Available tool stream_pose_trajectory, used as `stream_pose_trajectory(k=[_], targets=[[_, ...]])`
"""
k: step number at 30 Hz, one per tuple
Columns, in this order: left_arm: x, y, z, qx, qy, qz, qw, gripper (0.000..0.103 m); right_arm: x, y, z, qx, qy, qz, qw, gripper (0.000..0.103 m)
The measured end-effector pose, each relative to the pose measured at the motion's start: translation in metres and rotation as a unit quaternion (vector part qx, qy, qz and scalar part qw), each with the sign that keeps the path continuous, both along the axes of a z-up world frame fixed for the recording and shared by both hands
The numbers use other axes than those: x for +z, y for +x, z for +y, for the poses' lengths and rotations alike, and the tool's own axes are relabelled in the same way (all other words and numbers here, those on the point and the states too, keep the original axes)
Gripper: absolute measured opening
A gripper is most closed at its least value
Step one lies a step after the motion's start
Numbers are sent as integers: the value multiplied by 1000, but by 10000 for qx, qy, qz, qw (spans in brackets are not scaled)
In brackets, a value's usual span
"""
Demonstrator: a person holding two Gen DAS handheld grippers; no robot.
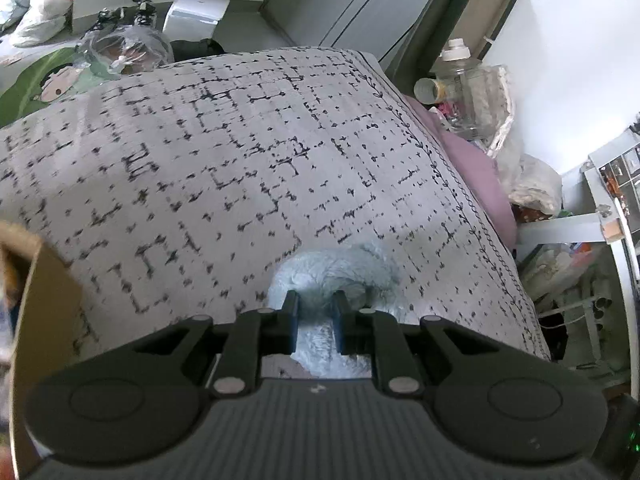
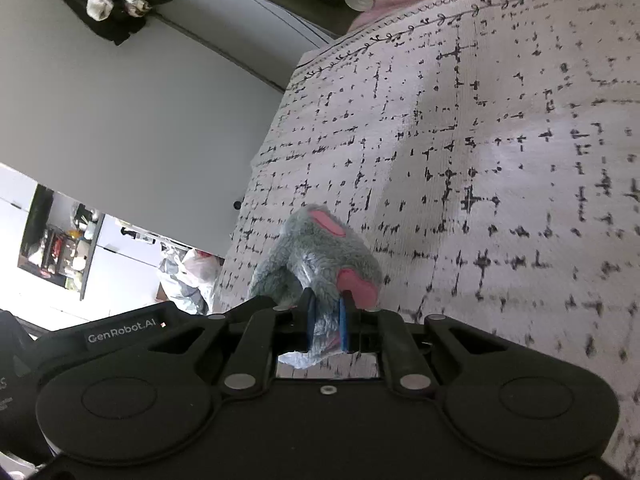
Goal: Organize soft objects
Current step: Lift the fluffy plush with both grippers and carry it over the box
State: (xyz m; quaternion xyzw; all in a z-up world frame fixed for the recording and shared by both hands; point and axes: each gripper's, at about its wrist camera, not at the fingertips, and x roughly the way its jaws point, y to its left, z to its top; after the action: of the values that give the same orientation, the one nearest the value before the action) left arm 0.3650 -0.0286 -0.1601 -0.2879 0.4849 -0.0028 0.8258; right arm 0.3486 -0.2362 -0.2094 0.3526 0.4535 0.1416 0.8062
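Note:
A fluffy pale blue-grey plush toy (image 1: 340, 276) lies on a white bedspread with a black dashed grid (image 1: 240, 152). My left gripper (image 1: 316, 300) has its jaws closed on the plush fur, low at the near edge of the bed. In the right wrist view the same kind of grey plush (image 2: 316, 256) shows pink ear or paw patches. My right gripper (image 2: 326, 308) is shut on that plush, holding it above the bedspread (image 2: 480, 160). Whether both grippers hold one toy or two cannot be told.
A cardboard box (image 1: 44, 320) stands at the left edge. Pink bedding (image 1: 476, 168), a clear water jug (image 1: 464, 80) and plastic bags lie past the bed's right side. A grey wardrobe (image 2: 140, 120) stands beside the bed; bagged items (image 1: 124, 52) sit at the far end.

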Motion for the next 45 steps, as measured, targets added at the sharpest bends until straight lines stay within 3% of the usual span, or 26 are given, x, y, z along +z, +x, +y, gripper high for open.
stream_pose_trajectory(k=[19, 28, 45], targets=[[79, -108, 31, 190, -97, -535, 9983, 16, 87, -98, 25, 301, -86, -1039, 9941, 10], [97, -156, 50, 230, -235, -680, 9971, 15, 113, -139, 41, 403, -147, -1321, 9903, 9], [121, -216, 98, 558, -426, -939, 9931, 15, 141, -181, 87, 754, -218, -1562, 9846, 9]])
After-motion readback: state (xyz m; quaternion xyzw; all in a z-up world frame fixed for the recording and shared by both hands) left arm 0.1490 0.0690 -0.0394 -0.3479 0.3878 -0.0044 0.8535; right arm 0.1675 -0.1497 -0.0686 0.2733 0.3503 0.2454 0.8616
